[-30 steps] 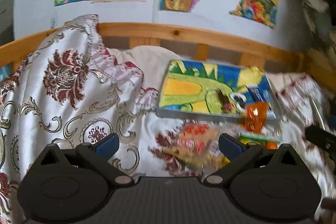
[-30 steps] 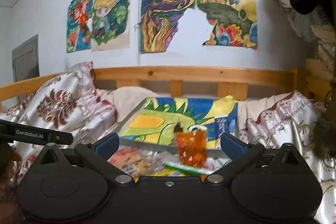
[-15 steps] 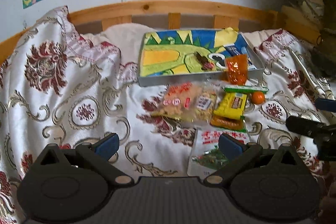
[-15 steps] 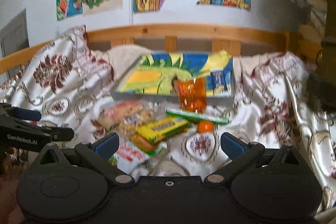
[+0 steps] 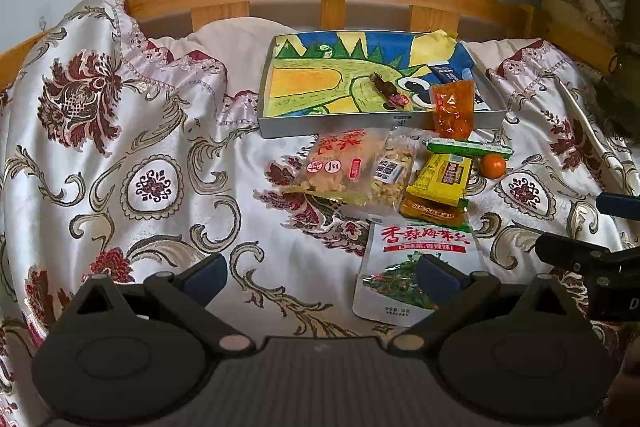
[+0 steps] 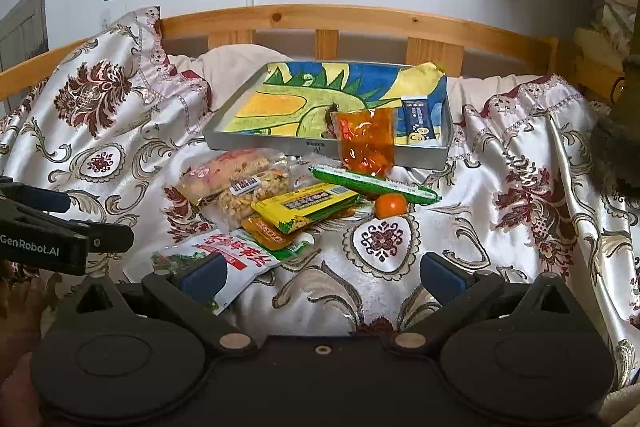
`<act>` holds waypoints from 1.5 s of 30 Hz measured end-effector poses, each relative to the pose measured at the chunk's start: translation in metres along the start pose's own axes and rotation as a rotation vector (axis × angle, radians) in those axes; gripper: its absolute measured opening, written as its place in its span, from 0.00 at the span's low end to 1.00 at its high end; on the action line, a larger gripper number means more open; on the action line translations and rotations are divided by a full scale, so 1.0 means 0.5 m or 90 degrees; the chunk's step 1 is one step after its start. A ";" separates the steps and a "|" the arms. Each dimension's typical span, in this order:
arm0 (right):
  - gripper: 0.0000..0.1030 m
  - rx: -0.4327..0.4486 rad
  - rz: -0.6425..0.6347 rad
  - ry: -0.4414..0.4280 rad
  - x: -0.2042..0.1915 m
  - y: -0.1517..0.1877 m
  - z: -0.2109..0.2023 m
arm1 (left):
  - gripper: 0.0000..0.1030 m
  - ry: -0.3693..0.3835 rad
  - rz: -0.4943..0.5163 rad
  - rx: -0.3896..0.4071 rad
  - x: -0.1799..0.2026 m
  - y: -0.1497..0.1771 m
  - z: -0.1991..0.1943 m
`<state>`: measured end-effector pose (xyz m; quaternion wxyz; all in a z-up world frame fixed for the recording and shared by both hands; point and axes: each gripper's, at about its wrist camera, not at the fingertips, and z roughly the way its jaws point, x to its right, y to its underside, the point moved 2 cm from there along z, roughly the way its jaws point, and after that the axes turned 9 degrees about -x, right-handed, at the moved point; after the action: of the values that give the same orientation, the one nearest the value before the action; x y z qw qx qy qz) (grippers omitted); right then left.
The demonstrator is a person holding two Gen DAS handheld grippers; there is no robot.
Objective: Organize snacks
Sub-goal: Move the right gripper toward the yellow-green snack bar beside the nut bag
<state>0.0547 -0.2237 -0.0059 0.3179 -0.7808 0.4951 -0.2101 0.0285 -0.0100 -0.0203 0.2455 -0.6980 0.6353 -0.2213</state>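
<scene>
White seaweed pouch (image 5: 416, 267) lay just ahead of left gripper (image 5: 320, 275), snack pile beyond; both it and right gripper (image 6: 320, 273) gaped wide, empty; best pinch pouch's near edge, lift flat toward tray (image 5: 276, 129).

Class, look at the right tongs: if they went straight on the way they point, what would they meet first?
Probably bare bedspread first, then the small orange; depth is unclear. The right tongs are open and hold nothing.

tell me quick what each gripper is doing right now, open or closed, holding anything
Left gripper: open, holding nothing, above the bedspread.
Right gripper: open, holding nothing, near the white seaweed snack bag.
</scene>
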 end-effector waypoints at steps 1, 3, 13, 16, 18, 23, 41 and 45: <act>0.99 -0.002 0.001 0.002 0.000 0.000 0.001 | 1.00 0.001 0.001 0.001 0.001 0.000 0.000; 0.99 -0.004 0.005 0.004 0.002 0.000 0.002 | 1.00 -0.001 0.004 0.002 0.005 -0.001 0.001; 0.99 -0.006 0.021 0.006 0.012 -0.004 0.002 | 1.00 0.003 0.023 -0.017 0.021 -0.001 0.016; 0.99 -0.015 0.032 0.006 0.017 -0.006 0.005 | 1.00 -0.001 0.027 -0.018 0.024 0.000 0.018; 0.99 -0.022 0.039 0.005 0.021 -0.009 0.007 | 1.00 -0.005 0.028 -0.020 0.026 0.000 0.021; 0.99 -0.052 0.061 -0.012 0.036 -0.018 0.017 | 1.00 -0.005 0.039 -0.033 0.034 -0.001 0.033; 0.99 -0.087 0.080 -0.227 0.118 -0.103 0.087 | 1.00 0.062 0.121 -0.078 0.111 -0.018 0.106; 0.98 -0.094 0.117 -0.312 0.116 -0.121 0.130 | 0.99 0.087 0.114 -0.090 0.118 -0.031 0.126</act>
<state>0.1594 -0.2390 -0.0087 0.3884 -0.7811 0.4861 0.0518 0.0854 -0.0634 -0.0601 0.1707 -0.6376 0.7241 -0.2001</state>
